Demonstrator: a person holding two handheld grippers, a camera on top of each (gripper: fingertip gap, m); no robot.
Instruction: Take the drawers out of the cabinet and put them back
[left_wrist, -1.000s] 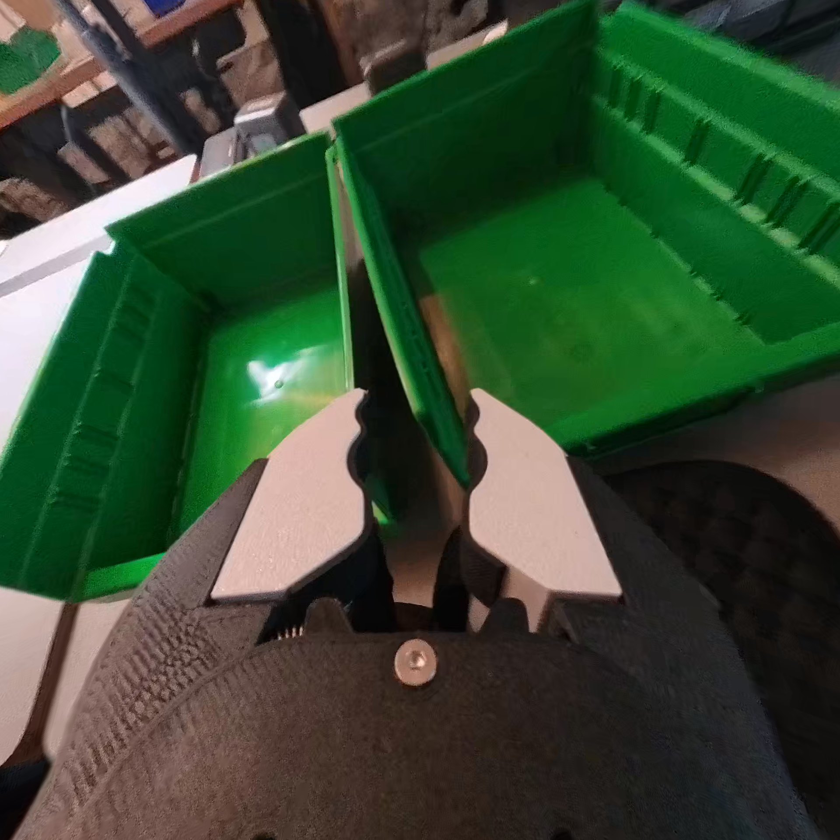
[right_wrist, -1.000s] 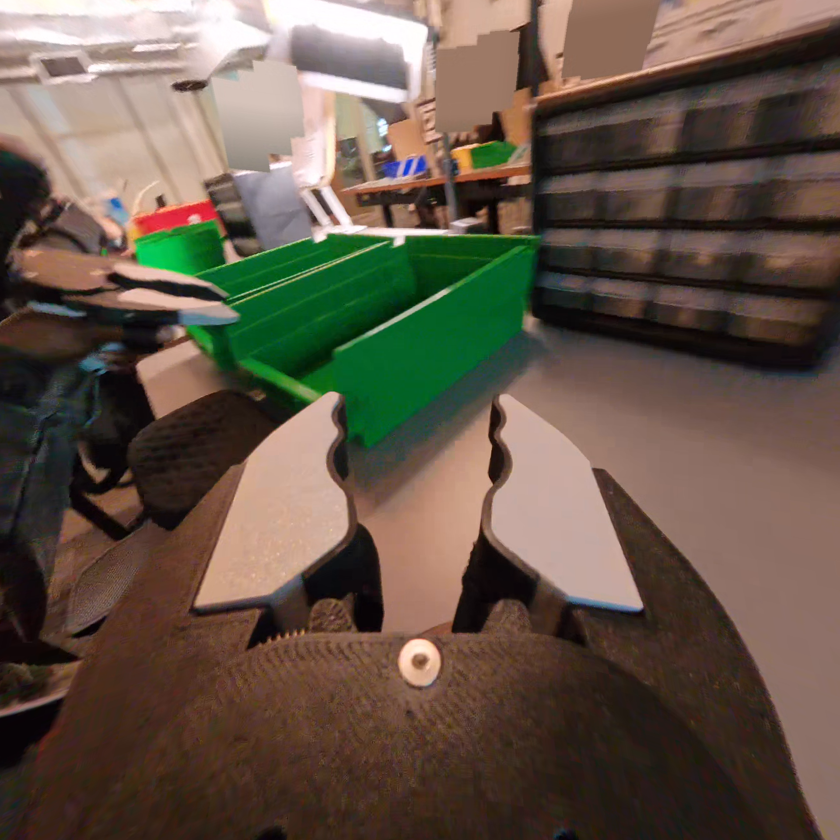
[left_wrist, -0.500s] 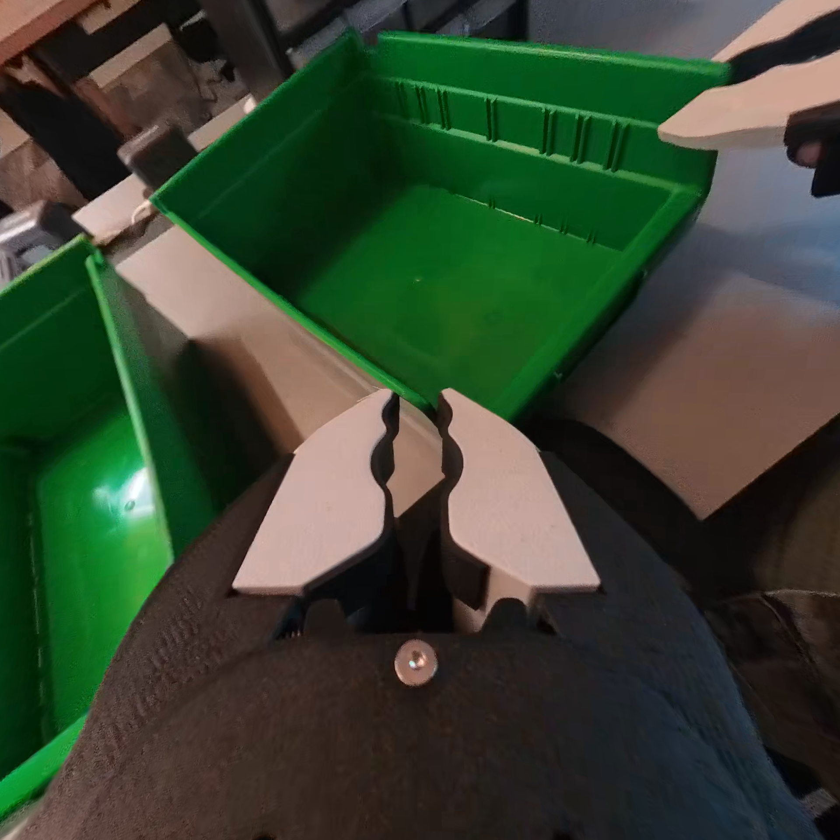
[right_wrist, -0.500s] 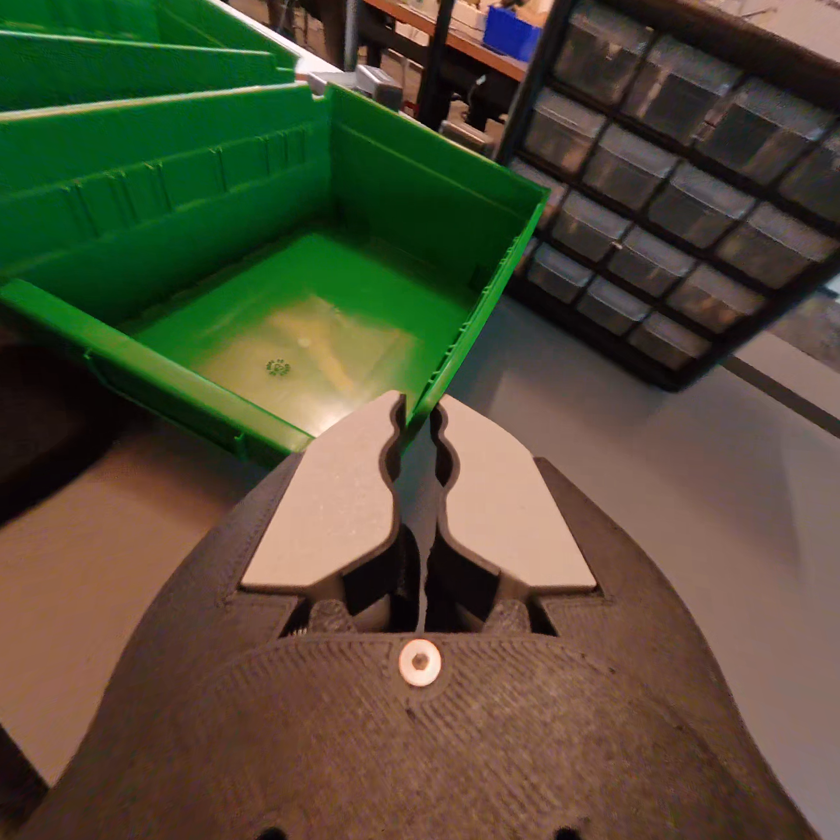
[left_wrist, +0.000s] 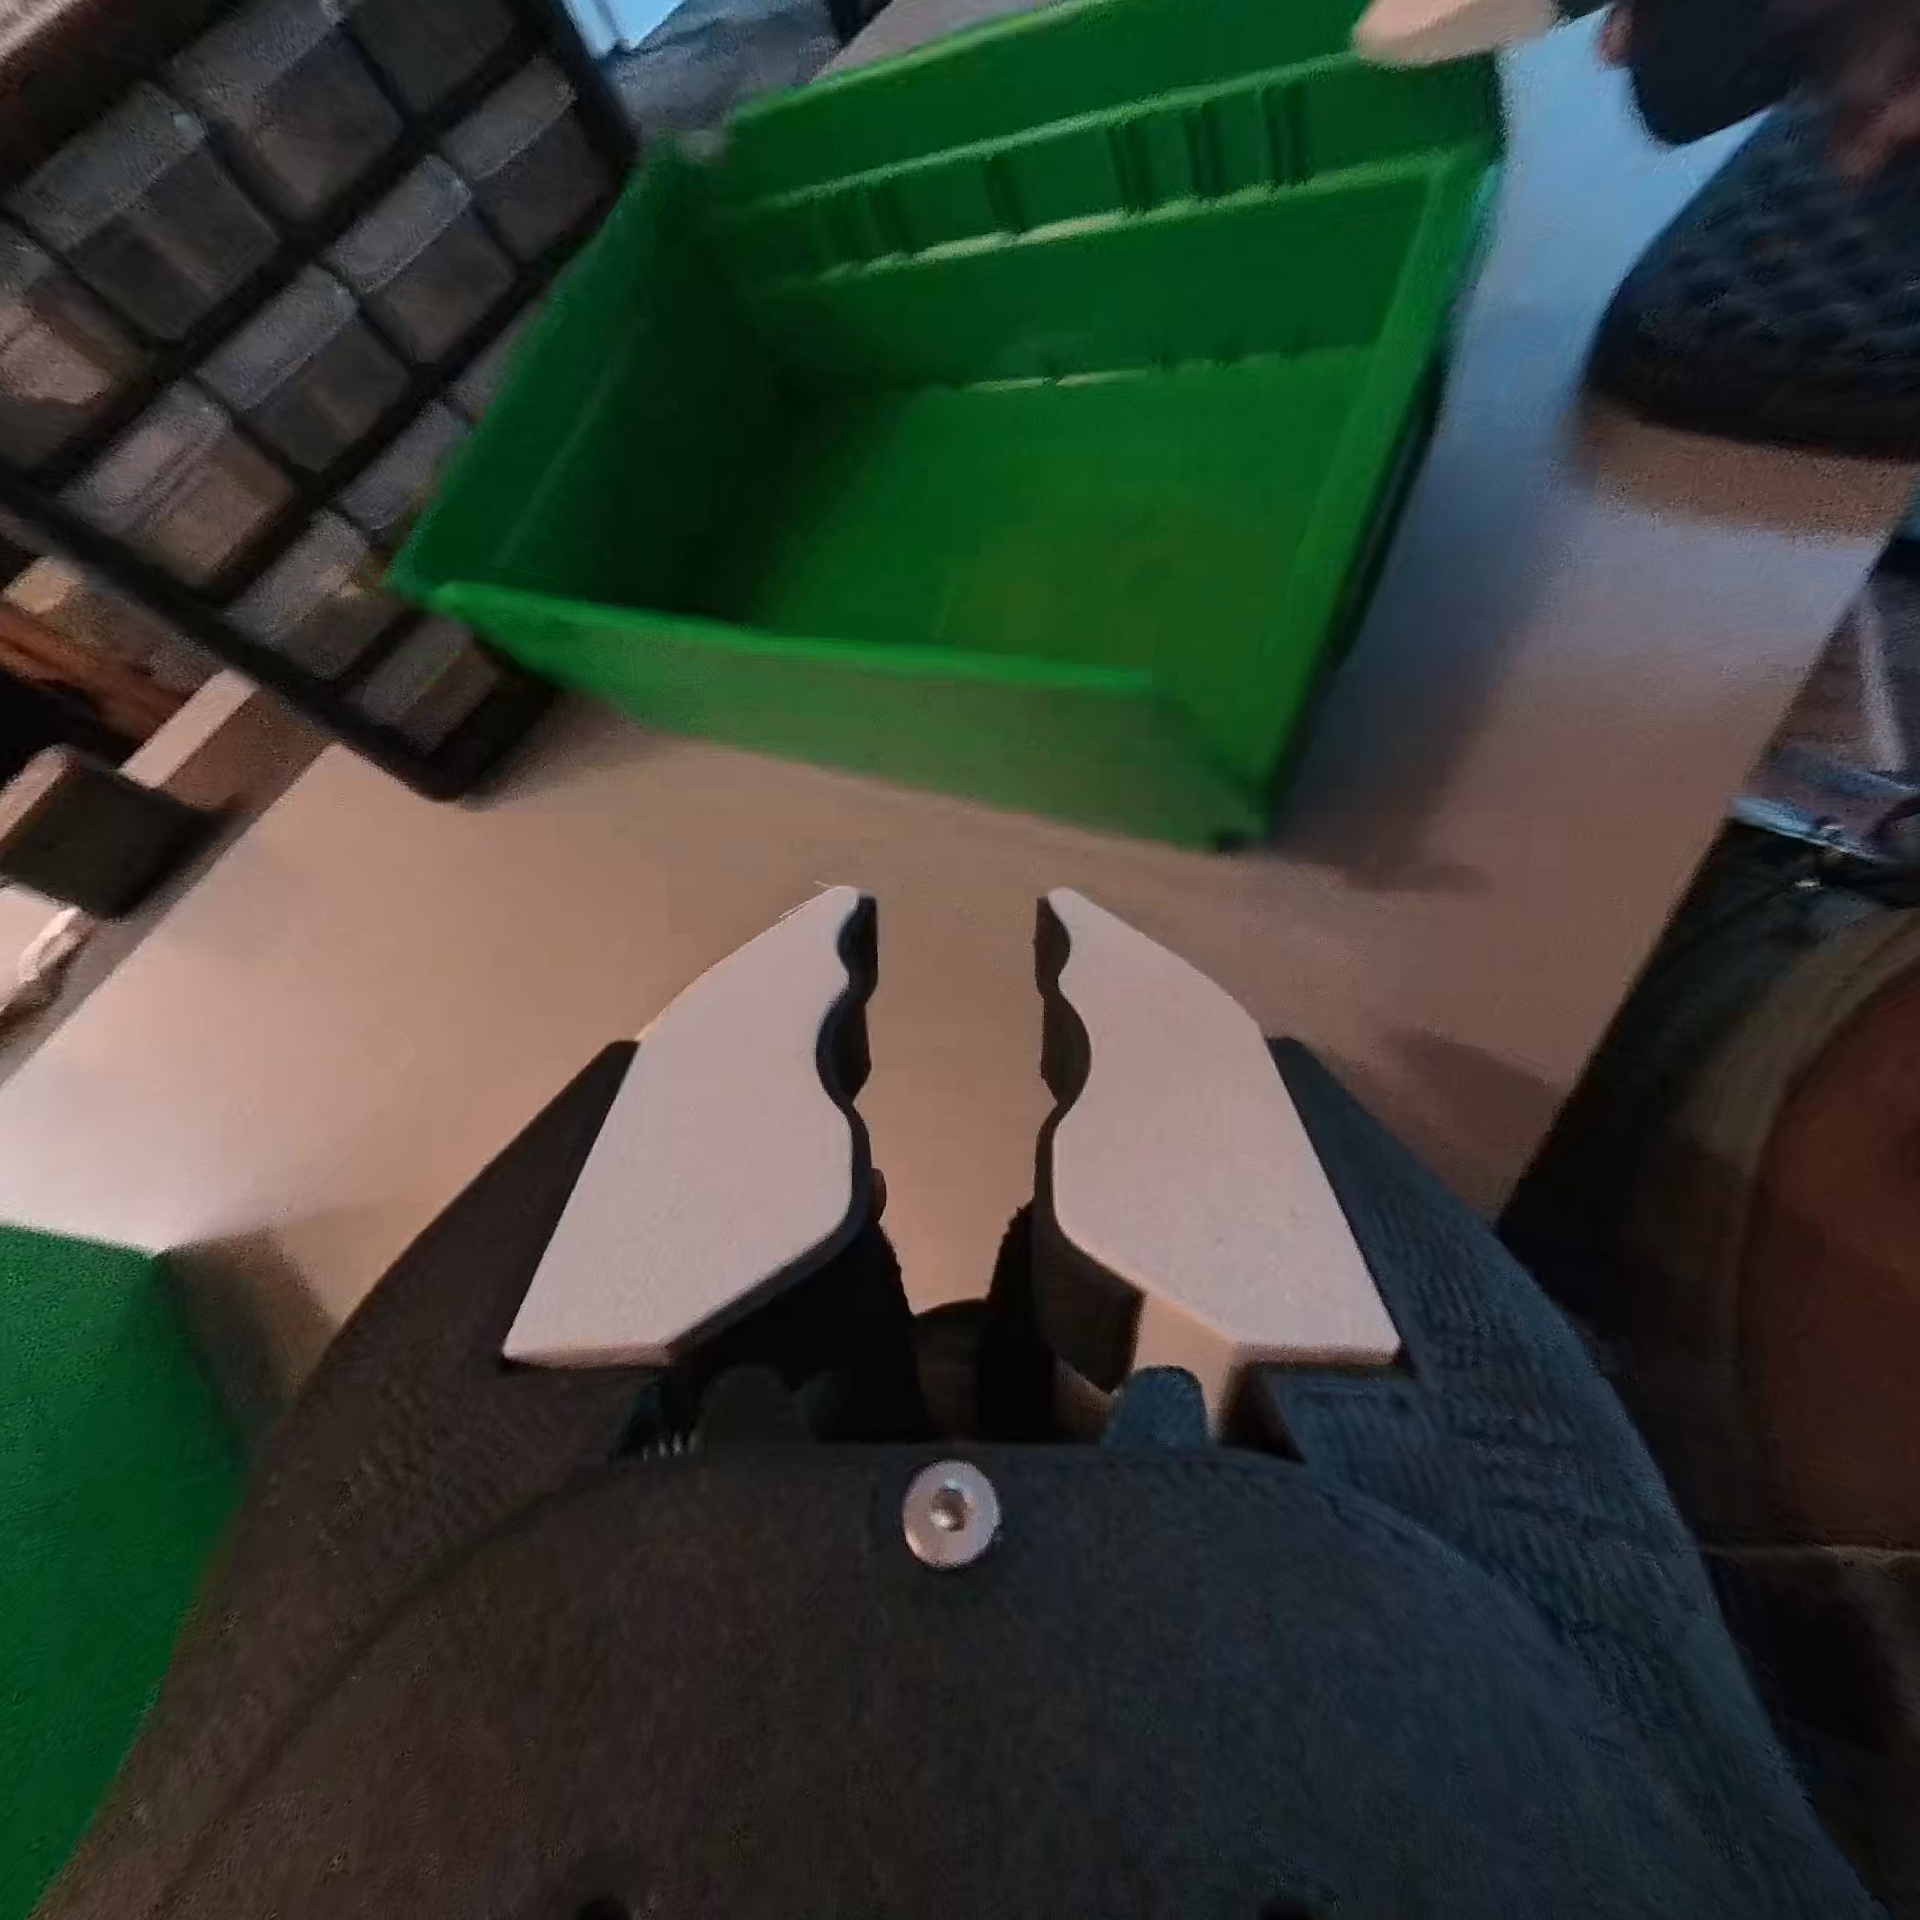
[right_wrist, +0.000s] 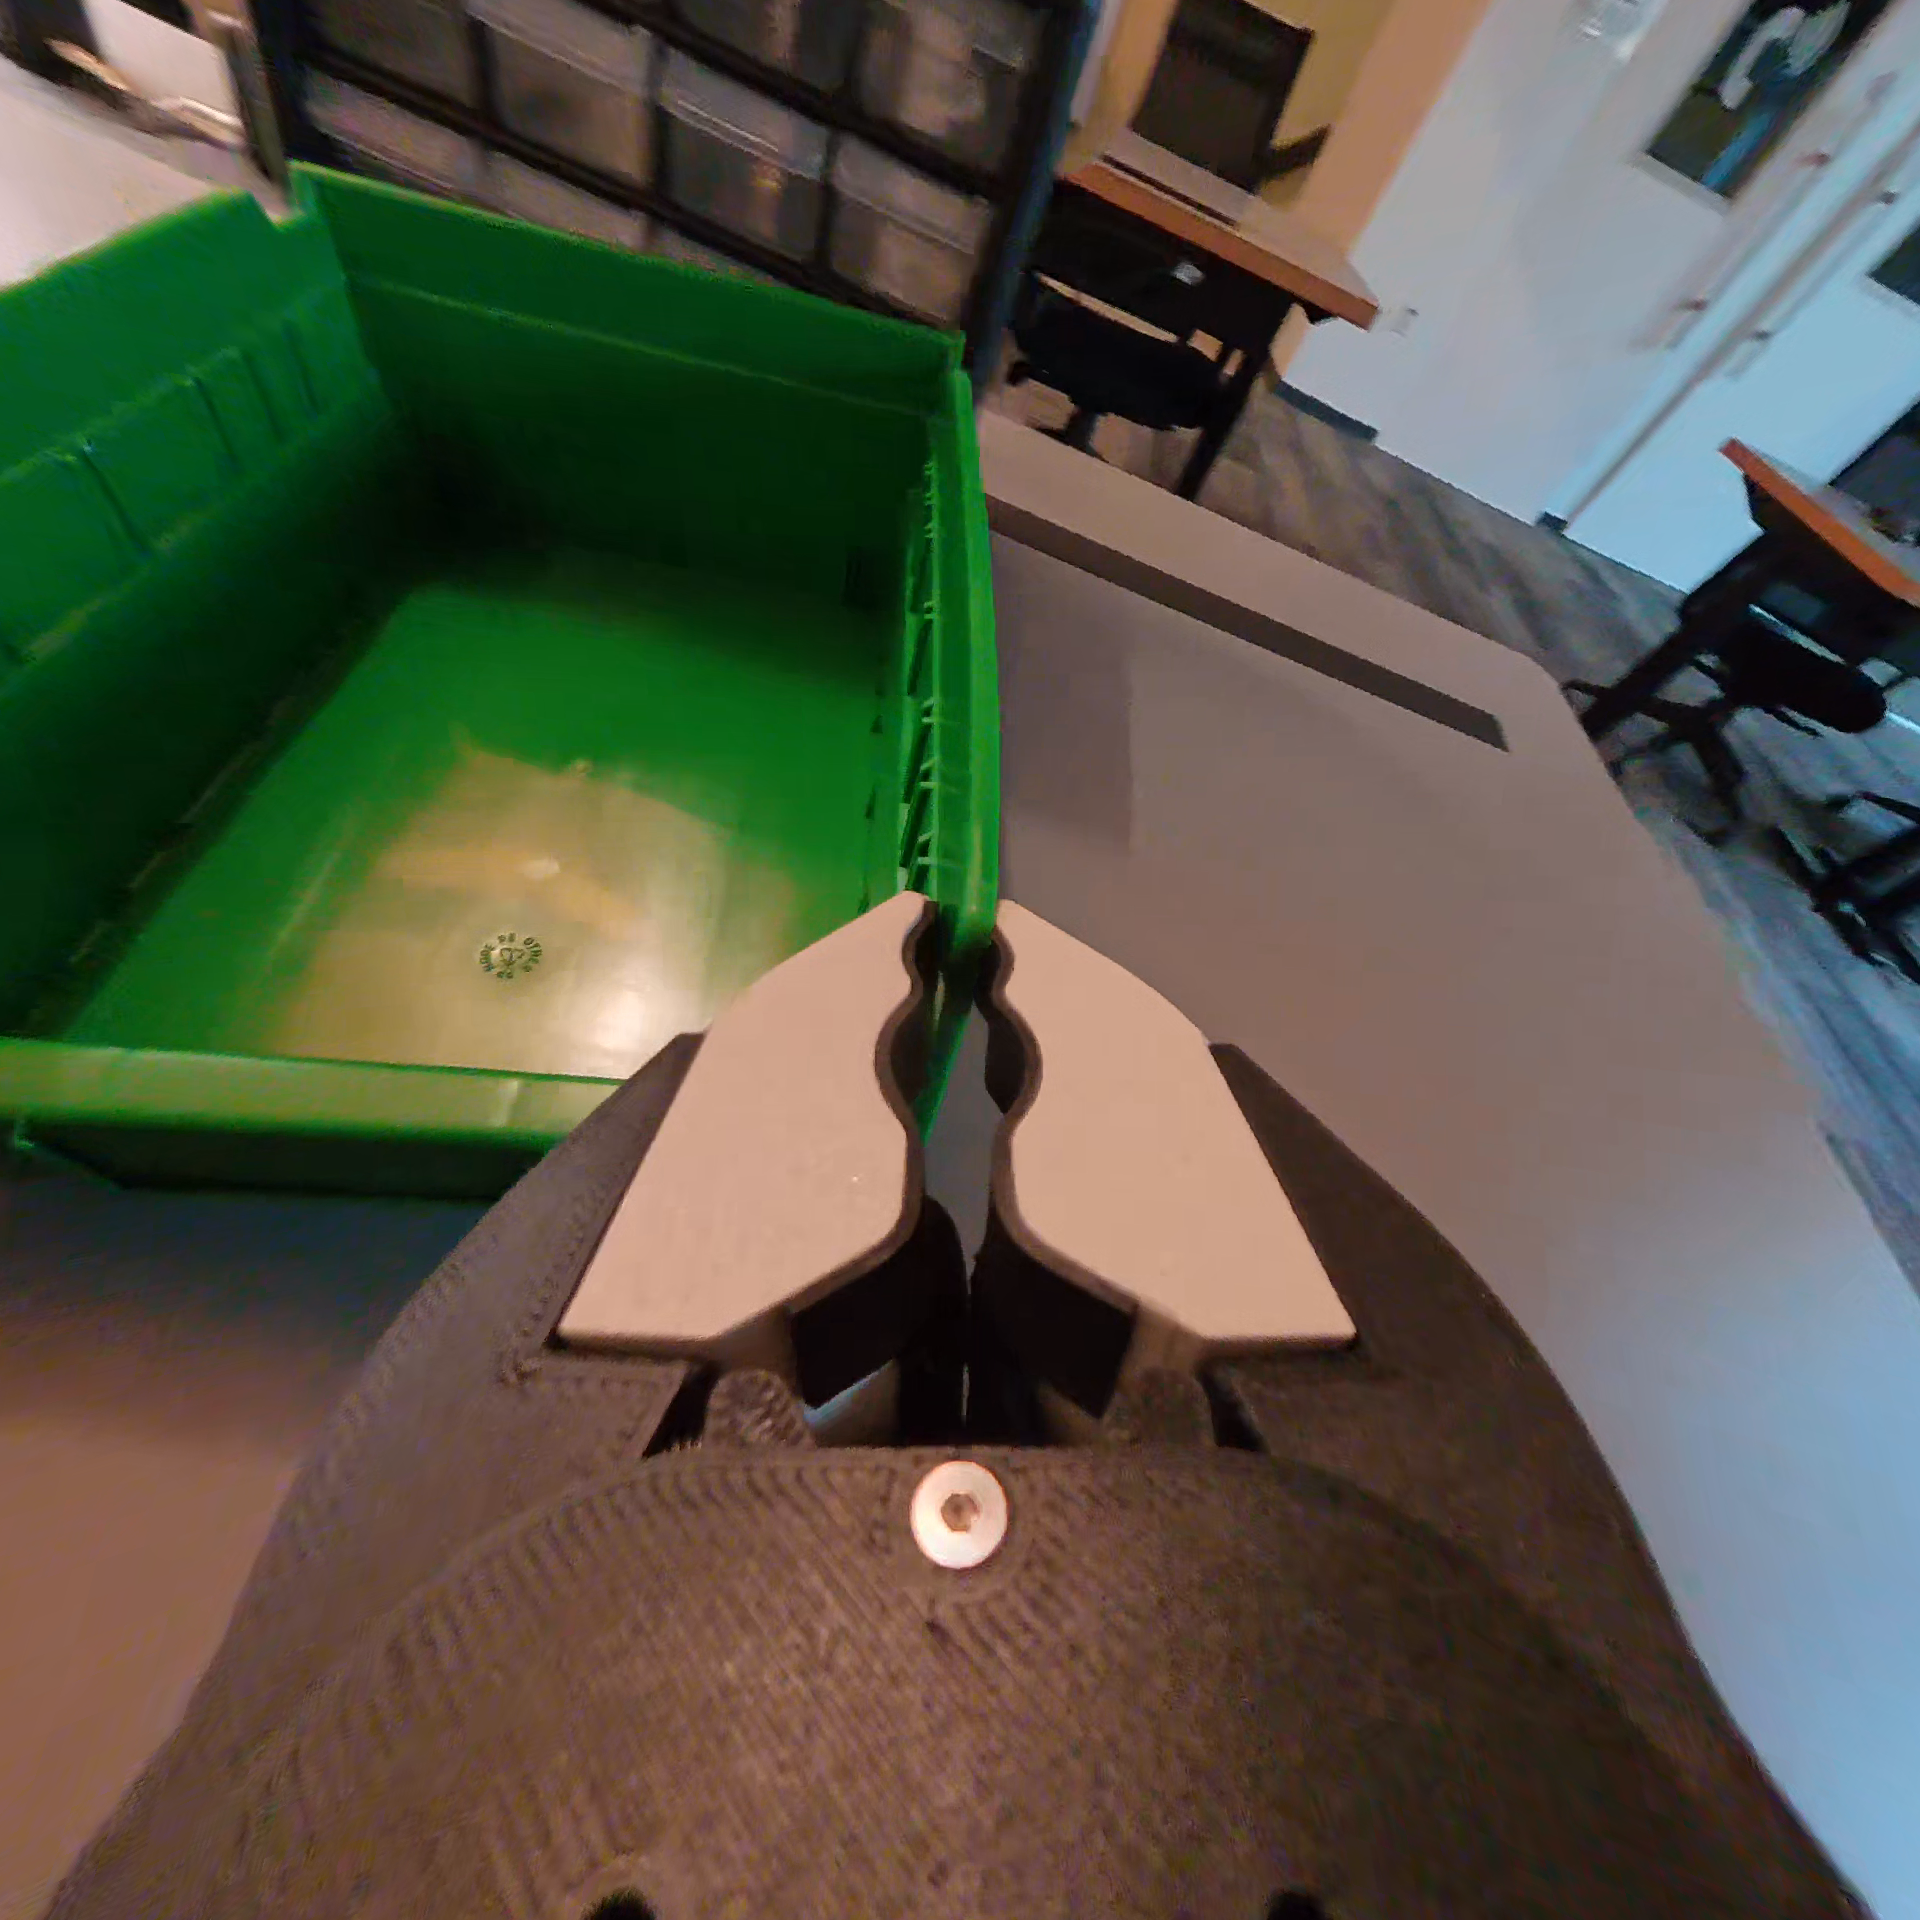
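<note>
1. Right hand-held gripper (right_wrist: 959, 940): closed on the right side wall of a green bin (right_wrist: 312, 769), near its front corner.
2. Left hand-held gripper (left_wrist: 956, 920): jaws apart, empty, above the grey desk (left_wrist: 416, 987).
3. Green bin (left_wrist: 987, 499): on the desk.
4. Drawer cabinet (left_wrist: 239, 312): far left, blurred; drawers apparently shut.

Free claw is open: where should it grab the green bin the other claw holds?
Judging by its thin upright walls, take the green bin on the long wall rim nearest the left claw, from above; the right claw pinches another wall.
</note>
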